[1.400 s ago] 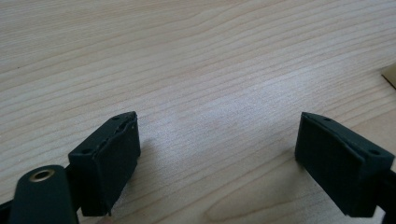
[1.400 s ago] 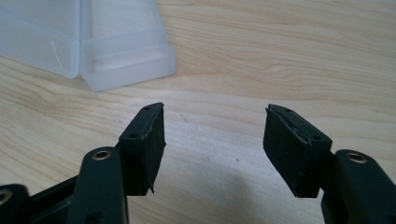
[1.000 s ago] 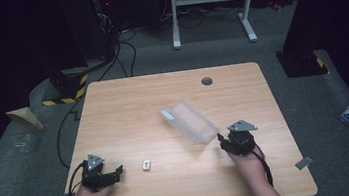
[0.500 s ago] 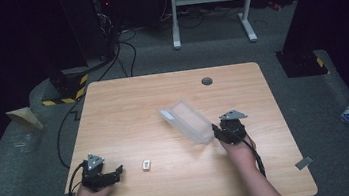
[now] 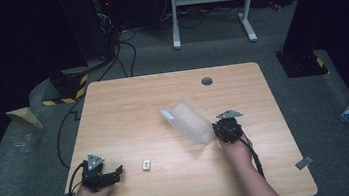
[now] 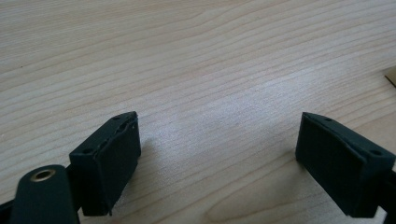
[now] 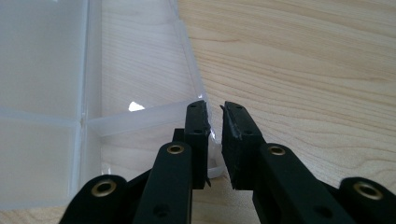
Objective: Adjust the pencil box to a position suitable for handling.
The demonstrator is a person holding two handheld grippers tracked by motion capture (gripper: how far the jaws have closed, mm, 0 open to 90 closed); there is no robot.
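Now right tool (image 5: pixel 217 132) clenched on the near corner wall of a clear plastic box (image 5: pixel 186 120) mid-surface, left tool (image 5: pixel 113 174) released, jaws wide over bare wooden surface (image 5: pixel 129 113), small block (image 5: pixel 146 165) just beside it

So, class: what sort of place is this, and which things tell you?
Probably a lab or recording studio: a bare wooden table on grey carpet, cables trailing across the floor, and hazard tape in a dark room.

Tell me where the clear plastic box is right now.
In the high view, the clear plastic box lies right of the table's centre, its near end pinched in the right tongs.
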